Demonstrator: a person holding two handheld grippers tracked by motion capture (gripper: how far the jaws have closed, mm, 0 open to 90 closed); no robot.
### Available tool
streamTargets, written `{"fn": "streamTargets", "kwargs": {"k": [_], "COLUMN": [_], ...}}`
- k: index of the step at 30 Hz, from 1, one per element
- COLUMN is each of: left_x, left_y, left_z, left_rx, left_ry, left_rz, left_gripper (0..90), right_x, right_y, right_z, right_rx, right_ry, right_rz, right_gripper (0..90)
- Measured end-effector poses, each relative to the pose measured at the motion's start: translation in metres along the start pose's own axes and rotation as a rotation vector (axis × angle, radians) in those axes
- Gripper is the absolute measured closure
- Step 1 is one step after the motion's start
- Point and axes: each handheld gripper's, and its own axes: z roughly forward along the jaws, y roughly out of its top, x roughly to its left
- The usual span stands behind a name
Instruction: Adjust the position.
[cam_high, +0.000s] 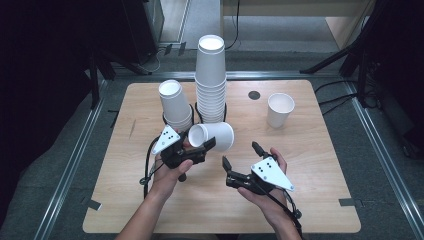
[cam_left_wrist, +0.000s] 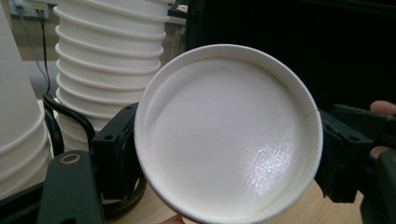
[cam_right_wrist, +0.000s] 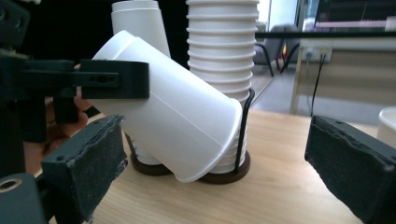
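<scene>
In the high view the left gripper (cam_high: 202, 145) holds a white paper cup (cam_high: 212, 136) on its side above the middle of the wooden worktop (cam_high: 320, 165), the cup's open mouth turned to the left and its base to the right, just in front of the tall stack of cups (cam_high: 210, 80). A shorter stack of cups (cam_high: 175, 104) stands to the left of the tall one, and a single upright paper cup (cam_high: 279, 109) stands well apart at the far right, near a small dark round disc (cam_high: 254, 95) set in the worktop. The right gripper (cam_high: 241, 156) hovers near and to the right of the held cup with its jaws spread wide and nothing between them. In the left gripper view the cup's mouth (cam_left_wrist: 229, 133) faces the camera, with the gripper's black jaws pressed against its rim on either side; the ribbed tall stack (cam_left_wrist: 109, 60) rises behind at the left. In the right gripper view the tilted cup (cam_right_wrist: 173, 112) is clamped near its rim by the other gripper's black jaw, its base low in front of the wire holder (cam_right_wrist: 243, 140) of the tall stack, while this gripper's own padded jaws stand wide apart.
</scene>
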Motion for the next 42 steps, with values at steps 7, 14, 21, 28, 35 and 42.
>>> {"fn": "streamTargets", "kwargs": {"k": [7,14,21,28,35,42], "left_x": [-0.001,-0.002,-0.004,-0.004,-0.005,-0.006], "left_y": [-0.001,-0.002,-0.003,-0.003,-0.004,-0.004], "left_z": [0.001,0.001,0.001,0.001,0.001,0.002], "left_rx": [-0.003,-0.015,-0.021,-0.037,-0.047,-0.047], "left_ry": [-0.003,-0.015,-0.009,-0.015,-0.018,-0.019], "left_rz": [0.003,-0.001,0.012,0.001,-0.004,-0.001], "left_gripper": [22.5,22.5,22.5,22.5,22.5,22.4], "right_x": [-0.003,-0.001,0.001,-0.002,-0.006,-0.011], "right_y": [-0.002,-0.002,-0.002,-0.002,-0.001,-0.002], "right_z": [0.001,0.002,0.005,0.008,0.009,0.012], "right_rx": [0.01,0.024,0.037,0.046,0.055,0.065], "right_ry": [-0.01,-0.013,-0.015,0.001,0.031,0.04], "right_rz": [0.091,0.203,0.325,0.445,0.61,0.771], "right_gripper": [4.7,3.2,2.0,1.1,0.1,0.0]}}
